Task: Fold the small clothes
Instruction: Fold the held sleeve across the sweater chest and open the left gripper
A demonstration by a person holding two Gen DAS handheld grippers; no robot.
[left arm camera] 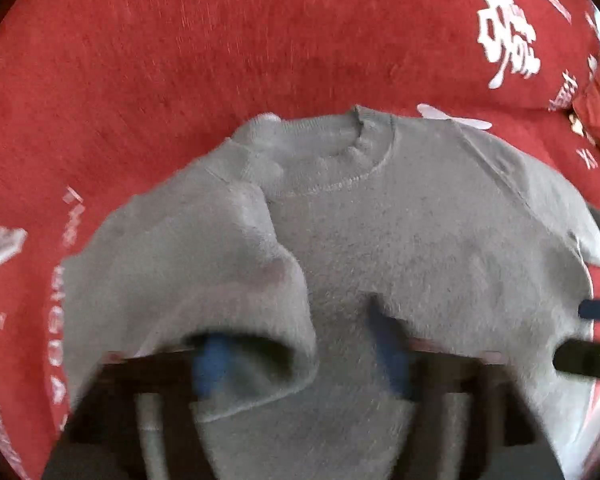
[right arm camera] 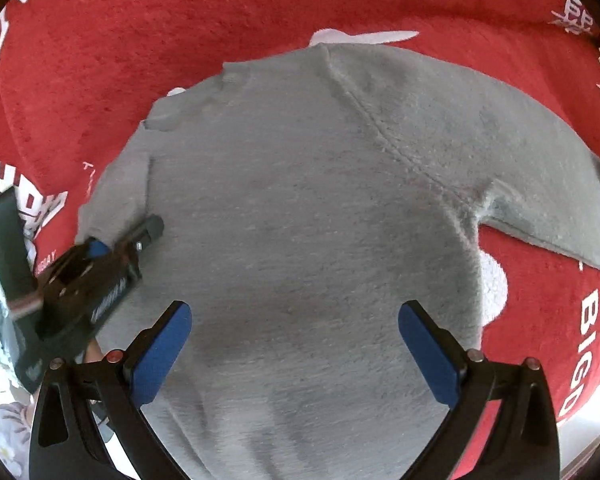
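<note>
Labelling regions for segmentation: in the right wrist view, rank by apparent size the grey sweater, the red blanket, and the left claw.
1. Grey sweater and red blanket: both huge, too close to rank.
2. Left claw: clearly smallest, partly cut off at the frame's left side.

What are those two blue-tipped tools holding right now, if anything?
Nothing. The right hand-held gripper hangs open above the grey sweater. The left hand-held gripper is open too, its folded-over sleeve lying loose.
</note>
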